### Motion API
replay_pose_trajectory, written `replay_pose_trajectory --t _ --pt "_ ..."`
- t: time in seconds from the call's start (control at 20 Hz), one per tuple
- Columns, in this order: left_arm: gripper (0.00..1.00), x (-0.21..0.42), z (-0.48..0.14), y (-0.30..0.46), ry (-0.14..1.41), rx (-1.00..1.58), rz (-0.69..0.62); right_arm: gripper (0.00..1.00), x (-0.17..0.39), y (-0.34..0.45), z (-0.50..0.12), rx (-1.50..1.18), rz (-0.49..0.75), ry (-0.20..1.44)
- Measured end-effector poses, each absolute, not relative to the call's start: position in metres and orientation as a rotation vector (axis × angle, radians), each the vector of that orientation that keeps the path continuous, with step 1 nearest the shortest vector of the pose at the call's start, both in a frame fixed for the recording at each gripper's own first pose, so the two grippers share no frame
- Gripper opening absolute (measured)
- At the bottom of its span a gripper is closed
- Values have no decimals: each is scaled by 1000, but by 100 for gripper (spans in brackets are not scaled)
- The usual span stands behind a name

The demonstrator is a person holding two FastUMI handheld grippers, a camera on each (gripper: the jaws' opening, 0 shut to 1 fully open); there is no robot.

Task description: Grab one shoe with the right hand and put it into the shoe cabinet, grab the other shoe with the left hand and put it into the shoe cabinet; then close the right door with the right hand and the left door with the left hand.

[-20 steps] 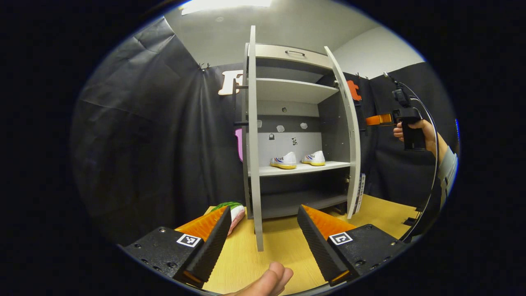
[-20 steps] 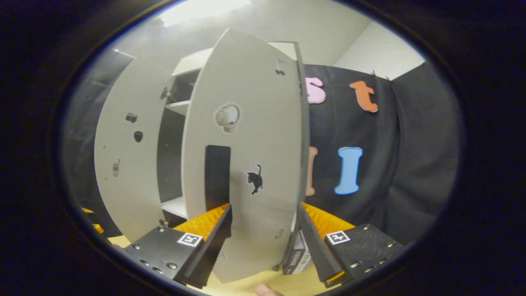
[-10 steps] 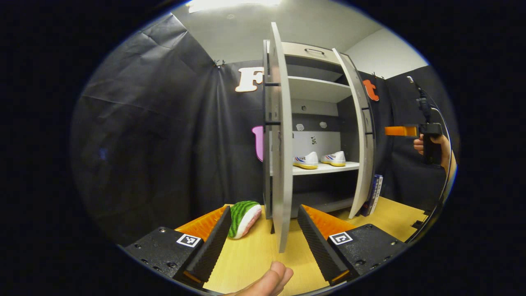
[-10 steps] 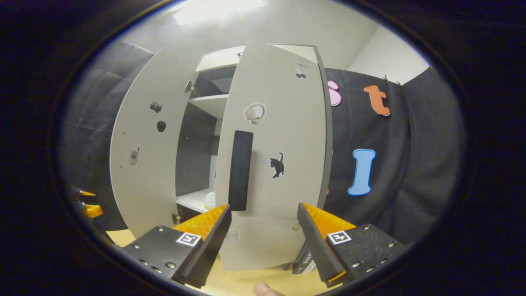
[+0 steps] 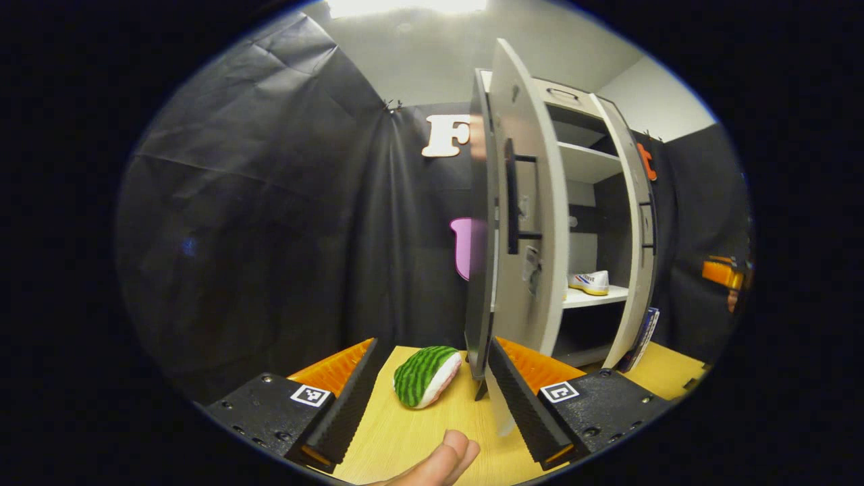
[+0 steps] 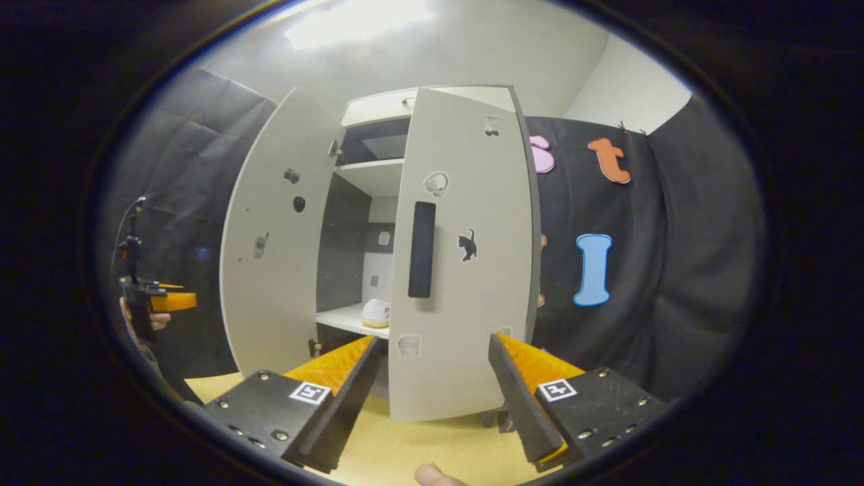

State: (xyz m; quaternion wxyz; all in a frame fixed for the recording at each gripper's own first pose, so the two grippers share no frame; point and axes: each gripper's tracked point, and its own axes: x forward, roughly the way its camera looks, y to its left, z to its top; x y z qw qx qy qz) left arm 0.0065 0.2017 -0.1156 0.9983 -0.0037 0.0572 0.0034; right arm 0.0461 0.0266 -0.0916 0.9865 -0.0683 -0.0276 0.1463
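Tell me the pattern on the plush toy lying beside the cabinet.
Green watermelon stripes on the plush toy; clearest in the left gripper view.

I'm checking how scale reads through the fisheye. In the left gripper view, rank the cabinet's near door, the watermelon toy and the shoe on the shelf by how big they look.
1. Near door, by far the largest.
2. Watermelon toy.
3. Shoe, smallest, though it sits farther from the camera than the toy, so true sizes may differ.

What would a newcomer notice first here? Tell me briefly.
The tall pale shoe cabinet stands on the wooden table with both doors ajar: the right door, with a cat sticker, is nearly shut. A white shoe sits on a shelf inside. A striped watermelon toy lies on the table beside the cabinet's foot.
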Motion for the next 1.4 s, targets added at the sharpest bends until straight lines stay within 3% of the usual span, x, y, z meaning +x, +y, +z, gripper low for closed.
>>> replay_pose_trajectory --t 0.2,0.65,0.7,0.8,0.9,1.25,1.3,1.4 --pt "99 34 -83 248 65 14 69 96 13 19 -122 -123 288 -50" --pt "96 80 -45 277 73 -71 41 96 -29 -11 -173 -51 243 -21" --pt "92 87 -40 274 69 -69 41 96 -34 -12 -172 -38 250 -31" --pt "95 96 -30 263 63 -53 45 94 -39 -17 -166 -22 254 -45" --pt "92 105 -19 242 52 -33 33 94 -45 -26 -158 -22 239 -61" --pt "92 108 -10 161 108 -26 -88 94 -63 -43 -146 -19 179 -103" --pt "87 116 -11 162 102 -25 -82 96 -65 -39 -145 -18 195 -106" --pt "85 116 -11 162 111 -22 -81 96 -70 -29 -142 -16 232 -114"
